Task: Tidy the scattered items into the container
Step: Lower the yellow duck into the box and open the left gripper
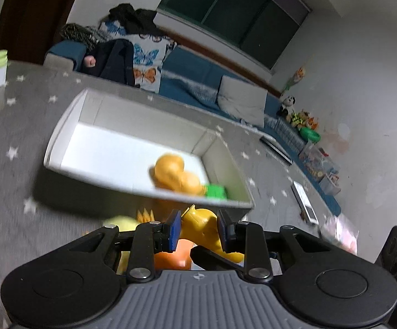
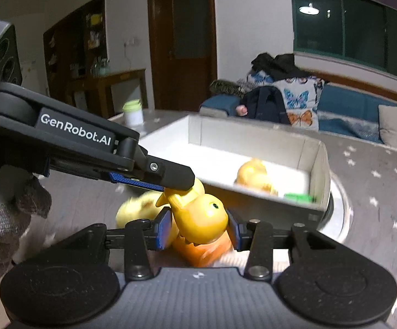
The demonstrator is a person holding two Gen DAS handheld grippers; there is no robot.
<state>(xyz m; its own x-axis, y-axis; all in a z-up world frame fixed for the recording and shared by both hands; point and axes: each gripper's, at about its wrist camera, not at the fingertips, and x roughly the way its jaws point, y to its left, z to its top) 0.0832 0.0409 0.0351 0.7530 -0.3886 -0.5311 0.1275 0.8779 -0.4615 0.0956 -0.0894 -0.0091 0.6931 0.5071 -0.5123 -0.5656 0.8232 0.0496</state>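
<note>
- Container (image 1: 69,126): a white open-topped box on the grey star-patterned worktop (image 1: 14,126), just beyond both claws. Inside, near its right end, lie a blurred orange-yellow toy (image 1: 175,174) and a small green block (image 1: 216,192).
- Yellow toy (image 2: 201,213): a glossy figure with a dark eye, held in front of the box's near wall and not yet over the rim. An orange part (image 2: 206,252) sits below it; I cannot tell whether that belongs to the same toy. A paler yellow piece (image 2: 140,208) lies just behind, to the left, too blurred to name.
- Right claw (image 2: 198,229): its blue pads sit against both flanks of the yellow toy, part closed to the toy's width, so it looks to have a grip.
- Left claw (image 1: 198,231): also narrowed around the yellow toy, pads close on either side; in the right wrist view one finger (image 2: 171,176) lies over the toy's top end. Whether it truly pinches or only brackets, I cannot tell.
- Doing it well, as I judge it: both claws meet on one toy, so only one should carry it. Keep the firmer grip steady, ease the other clear without tugging, lift above the near wall, and release over bare floor left of the toys already inside. The glossy, rounded plastic may slip, so move slowly.
</note>
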